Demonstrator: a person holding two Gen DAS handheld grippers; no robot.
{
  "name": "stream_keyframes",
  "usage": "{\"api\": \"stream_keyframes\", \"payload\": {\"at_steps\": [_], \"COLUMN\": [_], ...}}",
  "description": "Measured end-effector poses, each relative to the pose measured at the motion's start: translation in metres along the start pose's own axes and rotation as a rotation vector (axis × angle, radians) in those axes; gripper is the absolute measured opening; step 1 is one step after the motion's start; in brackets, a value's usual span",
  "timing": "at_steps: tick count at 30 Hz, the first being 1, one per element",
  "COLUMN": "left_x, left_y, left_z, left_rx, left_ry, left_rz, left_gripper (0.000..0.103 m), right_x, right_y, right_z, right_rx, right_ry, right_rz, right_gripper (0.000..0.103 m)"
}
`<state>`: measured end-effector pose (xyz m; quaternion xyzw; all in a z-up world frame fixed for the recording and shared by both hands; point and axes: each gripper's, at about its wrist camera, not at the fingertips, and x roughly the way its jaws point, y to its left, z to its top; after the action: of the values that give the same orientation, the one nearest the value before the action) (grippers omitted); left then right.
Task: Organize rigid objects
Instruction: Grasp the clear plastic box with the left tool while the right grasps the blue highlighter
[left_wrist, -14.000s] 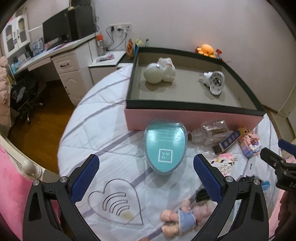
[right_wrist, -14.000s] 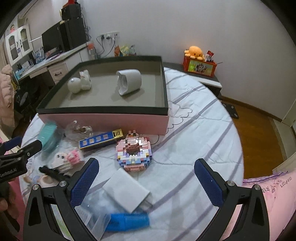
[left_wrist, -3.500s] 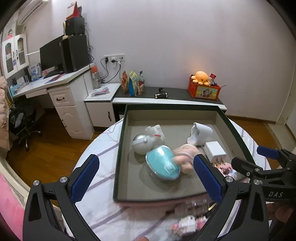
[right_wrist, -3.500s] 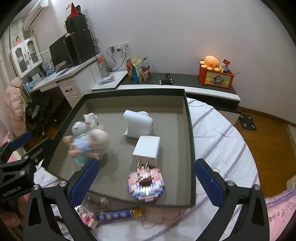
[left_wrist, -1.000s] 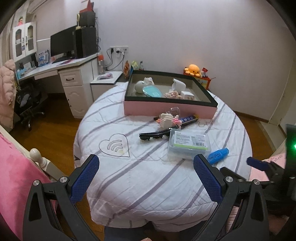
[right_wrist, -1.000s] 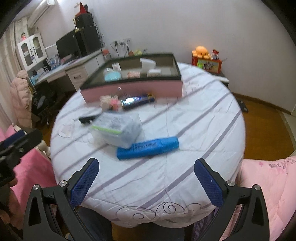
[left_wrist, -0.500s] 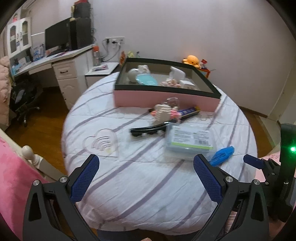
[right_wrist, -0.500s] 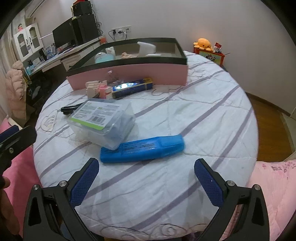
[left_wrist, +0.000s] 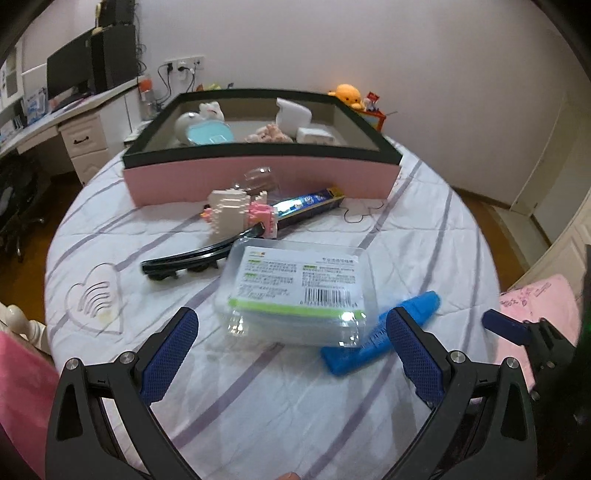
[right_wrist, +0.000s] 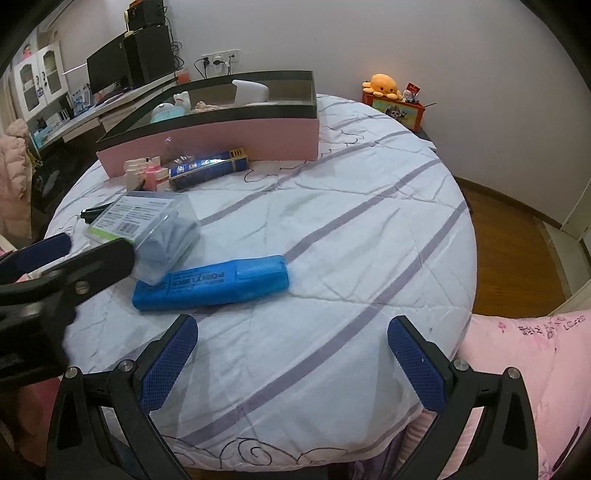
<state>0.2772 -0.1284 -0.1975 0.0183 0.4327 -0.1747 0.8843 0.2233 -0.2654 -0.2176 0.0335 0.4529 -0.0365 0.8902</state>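
While both tools hover at the near edge of the round striped table (right_wrist: 332, 229), the left gripper (left_wrist: 291, 345) and right gripper (right_wrist: 291, 347) each stand spread wide, nothing between the blue pads. Left view: clear plastic labelled box (left_wrist: 299, 291) just ahead, touching the blue highlighter marker (left_wrist: 380, 332); beyond, black curved hair clip (left_wrist: 184, 260) and white-pink brick figure (left_wrist: 240, 218). Right view alone shows the marker whole and the printing along its side. Pink black-rimmed tray (left_wrist: 258, 173) sits at the far side.
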Motion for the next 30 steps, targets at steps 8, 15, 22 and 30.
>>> {"api": "stream_keyframes", "payload": {"at_steps": [8, 15, 22, 30], "left_x": [0.024, 0.006, -0.01, -0.012], "left_y": [0.016, 0.045, 0.08, 0.102], "left_z": [0.002, -0.007, -0.021, -0.024], "left_rx": [-0.042, -0.067, -0.07, -0.107], "left_ry": [0.014, -0.017, -0.039, -0.041], "left_rz": [-0.013, 0.015, 0.08, 0.099], "left_gripper": [0.095, 0.095, 0.095, 0.095], "right_x": [0.006, 0.008, 0.001, 0.015], "right_y": [0.012, 0.031, 0.048, 0.051], "right_z": [0.002, 0.004, -0.002, 0.012], "right_rx": [-0.034, -0.049, 0.062, 0.229], "right_ry": [-0.007, -0.01, 0.002, -0.031], "right_rz": [0.026, 0.056, 0.107, 0.127], "right_gripper": [0.103, 0.103, 0.103, 0.103]}}
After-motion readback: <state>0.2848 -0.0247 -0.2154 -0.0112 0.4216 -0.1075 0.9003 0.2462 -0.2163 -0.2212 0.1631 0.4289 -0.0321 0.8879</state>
